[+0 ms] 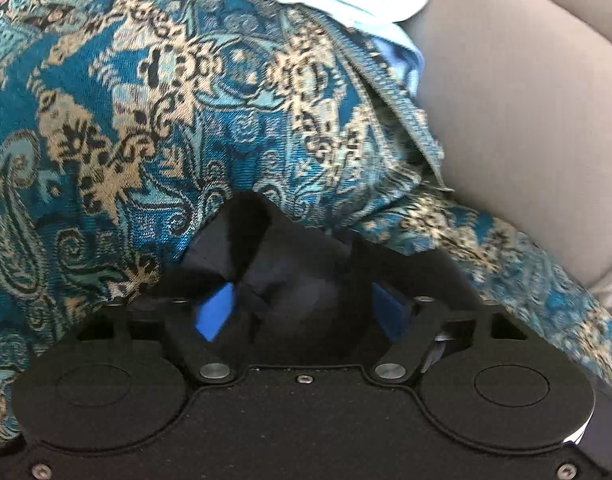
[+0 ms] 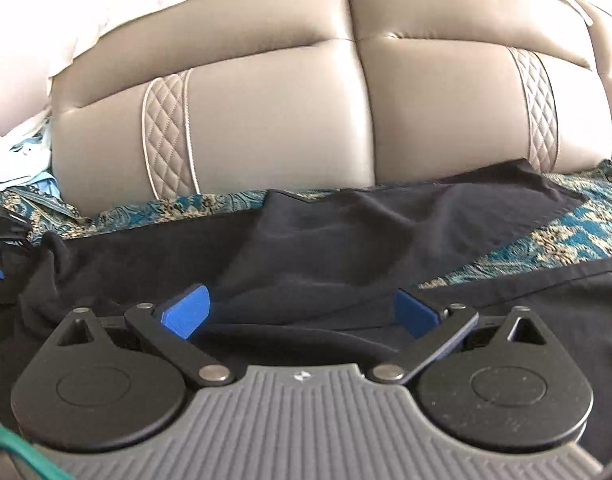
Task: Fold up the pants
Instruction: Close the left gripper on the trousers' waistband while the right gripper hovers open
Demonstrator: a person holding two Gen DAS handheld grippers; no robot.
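Black pants [image 2: 306, 248] lie spread across a teal paisley throw [image 2: 562, 236] on the seat of a beige leather sofa [image 2: 265, 120], filling the lower half of the right wrist view; one leg runs up toward the right of frame w/ its hem near the quilted strip of the backrest, another dark panel crosses the lower right corner, and the fabric is rumpled and creased, esp. at left of frame where it bunches. Right tongs [image 2: 301, 314] hover just over the cloth, blue pads wide apart, nothing pinched btwn them, so open. In the left wrist view the left tongs [image 1: 289, 280] sit low centre of frame over the throw [image 1: 145, 120], and a wad of the black fabric [image 1: 281, 264] is bunched btwn the blue pads; the pads look closed in on it, so I read it as gripping the pants, though blur and the dark cloth hide the exact contact. Pale blue garments [image 1: 366, 0] lie piled at the top of that frame, against the sofa backrest [image 1: 506, 100]; they show again at far left of the right wrist view. Progress, as a judgement: early. No clean fold line visible, legs not laid one on the other, cloth not smoothed. Left to do: pull the garment flat, stack leg on leg, then fold lengthwise down to a compact stack. The left grip looks like the start of that, prob. a lift or drag to bring one part over; right side has yet to take hold
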